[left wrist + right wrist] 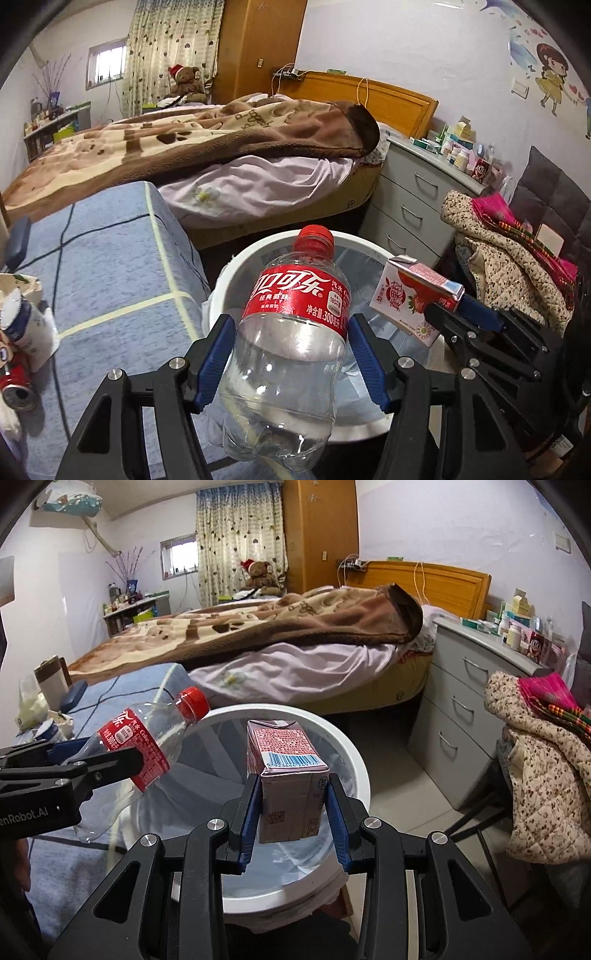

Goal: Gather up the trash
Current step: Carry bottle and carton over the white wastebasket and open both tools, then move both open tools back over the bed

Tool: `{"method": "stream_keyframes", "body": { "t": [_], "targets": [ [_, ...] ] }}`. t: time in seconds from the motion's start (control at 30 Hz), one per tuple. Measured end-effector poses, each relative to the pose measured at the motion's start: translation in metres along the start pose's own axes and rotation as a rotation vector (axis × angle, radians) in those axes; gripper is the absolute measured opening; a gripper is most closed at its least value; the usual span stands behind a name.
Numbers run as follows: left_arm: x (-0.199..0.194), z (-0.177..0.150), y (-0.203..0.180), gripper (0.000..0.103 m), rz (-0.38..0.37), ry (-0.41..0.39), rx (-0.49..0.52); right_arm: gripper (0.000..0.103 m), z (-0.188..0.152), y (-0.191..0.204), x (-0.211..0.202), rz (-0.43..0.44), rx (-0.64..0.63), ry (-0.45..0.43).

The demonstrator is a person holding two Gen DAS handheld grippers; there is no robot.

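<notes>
Between my left tongs (291, 363) sits the clamped cola bottle (295, 317), cap toward 12 o'clock, my right tongs (291, 818) squeeze the strawberry carton (286, 775), both hanging over the white bin (354, 753) before the bed (295, 627).

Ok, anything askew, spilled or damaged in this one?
Nothing spilled. The empty cola bottle in the left tongs and the strawberry carton in the right tongs hang over the white bin. A red can lies tipped on the blue cover.
</notes>
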State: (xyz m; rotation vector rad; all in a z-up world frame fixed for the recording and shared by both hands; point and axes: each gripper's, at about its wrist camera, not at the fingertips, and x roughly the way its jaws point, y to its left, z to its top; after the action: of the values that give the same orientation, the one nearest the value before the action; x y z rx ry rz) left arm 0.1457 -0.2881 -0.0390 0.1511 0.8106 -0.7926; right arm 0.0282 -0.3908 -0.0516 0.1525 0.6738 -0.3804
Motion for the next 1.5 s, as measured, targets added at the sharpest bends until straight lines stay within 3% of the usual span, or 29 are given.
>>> {"method": "stream_keyframes", "body": {
  "t": [0.27,0.33,0.4,0.9,1.5],
  "targets": [
    [-0.004,0.002,0.004,0.068,-0.002,-0.026,-0.002,0.038,-0.001,0.000,0.006,-0.012,0.006,0.024],
    [-0.007,0.002,0.007,0.068,0.009,-0.033,-0.008,0.053,0.000,0.003,0.005,-0.018,-0.003,0.018],
    [-0.012,0.002,0.010,0.068,0.017,-0.044,-0.014,0.058,0.000,0.004,0.001,-0.011,-0.005,0.009],
    [-0.067,-0.023,0.046,0.068,0.110,-0.094,-0.085,0.058,0.008,0.027,-0.018,0.044,-0.001,-0.048],
    [-0.168,-0.081,0.136,0.068,0.372,-0.209,-0.249,0.059,0.014,0.115,-0.018,0.238,-0.107,-0.075]
  ]
}}
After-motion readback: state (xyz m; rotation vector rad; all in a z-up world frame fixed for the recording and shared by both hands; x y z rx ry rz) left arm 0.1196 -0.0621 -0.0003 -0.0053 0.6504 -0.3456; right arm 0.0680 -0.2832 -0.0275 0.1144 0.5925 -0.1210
